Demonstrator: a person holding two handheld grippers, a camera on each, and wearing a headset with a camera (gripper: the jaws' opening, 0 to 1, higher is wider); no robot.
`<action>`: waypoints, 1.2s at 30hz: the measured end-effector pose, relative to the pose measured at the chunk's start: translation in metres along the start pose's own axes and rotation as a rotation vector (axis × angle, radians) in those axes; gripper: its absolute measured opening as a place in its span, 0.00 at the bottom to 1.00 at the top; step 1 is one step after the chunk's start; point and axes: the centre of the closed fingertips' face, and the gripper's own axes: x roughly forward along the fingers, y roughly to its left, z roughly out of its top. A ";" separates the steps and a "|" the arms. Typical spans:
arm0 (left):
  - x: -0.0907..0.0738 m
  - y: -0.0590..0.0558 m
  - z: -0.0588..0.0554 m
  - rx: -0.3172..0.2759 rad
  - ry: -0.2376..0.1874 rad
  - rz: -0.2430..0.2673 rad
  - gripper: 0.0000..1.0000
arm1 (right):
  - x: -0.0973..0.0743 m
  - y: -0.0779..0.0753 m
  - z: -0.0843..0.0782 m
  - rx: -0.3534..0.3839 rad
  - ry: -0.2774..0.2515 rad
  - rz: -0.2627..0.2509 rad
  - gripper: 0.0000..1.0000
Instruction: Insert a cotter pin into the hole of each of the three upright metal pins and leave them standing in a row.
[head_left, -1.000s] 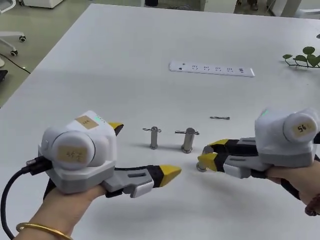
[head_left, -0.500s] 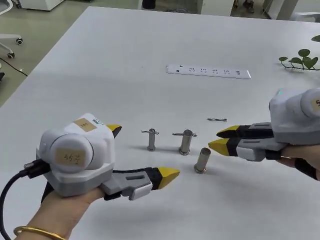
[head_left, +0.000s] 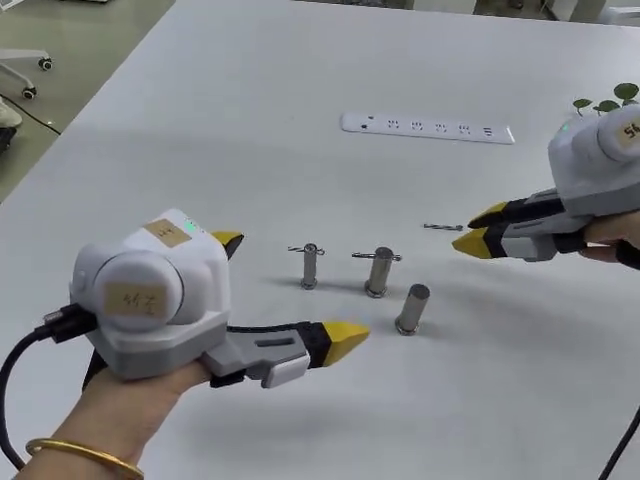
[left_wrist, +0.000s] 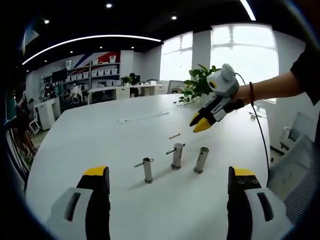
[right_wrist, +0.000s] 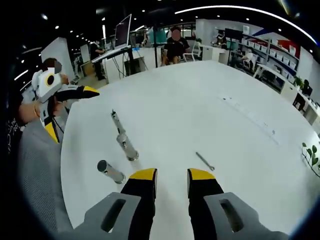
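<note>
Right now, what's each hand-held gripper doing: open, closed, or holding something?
Left yellow-tipped hand-held gripper: open wide, holding nothing.
Right yellow-tipped hand-held gripper: open only narrowly, holding nothing.

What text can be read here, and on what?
"5", rest cut off by the picture edge: end sticker on right gripper.
Handwriting, too blurred to read: face sticker and top sticker on left gripper.
Power strip: markings too small to read.
</note>
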 end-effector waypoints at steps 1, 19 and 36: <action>0.000 -0.001 0.001 -0.008 -0.008 -0.004 0.99 | 0.002 -0.003 -0.001 0.000 0.009 0.002 0.20; -0.001 0.007 0.001 -0.005 -0.016 0.024 0.98 | 0.037 -0.052 -0.020 -0.091 0.167 -0.002 0.14; -0.001 0.009 -0.005 -0.011 0.014 0.027 0.97 | 0.053 -0.068 -0.026 -0.162 0.256 0.025 0.08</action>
